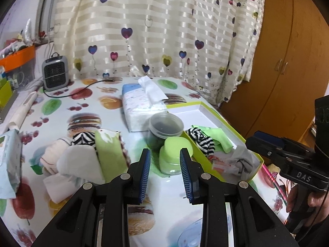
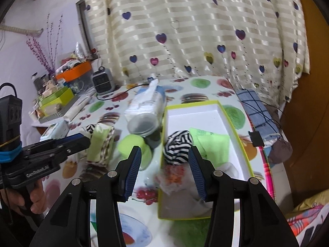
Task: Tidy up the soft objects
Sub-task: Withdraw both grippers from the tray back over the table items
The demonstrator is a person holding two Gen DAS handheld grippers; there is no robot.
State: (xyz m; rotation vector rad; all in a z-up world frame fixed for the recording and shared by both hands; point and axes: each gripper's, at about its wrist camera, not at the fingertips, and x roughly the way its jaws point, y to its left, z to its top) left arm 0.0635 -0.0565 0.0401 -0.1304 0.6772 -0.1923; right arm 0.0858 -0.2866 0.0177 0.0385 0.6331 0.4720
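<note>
A pile of folded soft cloths (image 1: 82, 156), with a green one (image 1: 111, 152) and a striped one (image 1: 83, 139), lies on the table left of my left gripper (image 1: 165, 171), which is open and empty. A green-edged white box (image 2: 207, 111) holds a striped cloth (image 2: 177, 147), a green cloth (image 2: 213, 146) and a patterned white cloth (image 2: 174, 180). The box (image 1: 207, 111) also shows in the left wrist view, right of the gripper. My right gripper (image 2: 165, 170) is open and empty, hovering over the box's near end. The pile (image 2: 101, 144) sits to its left.
A green jar (image 1: 174, 154) and a clear lidded tub (image 1: 164, 127) stand between pile and box. A tissue pack (image 1: 141, 105) lies behind them. A small heater (image 1: 55, 73) is at the back left, a checked cloth (image 2: 259, 109) at the table's right edge.
</note>
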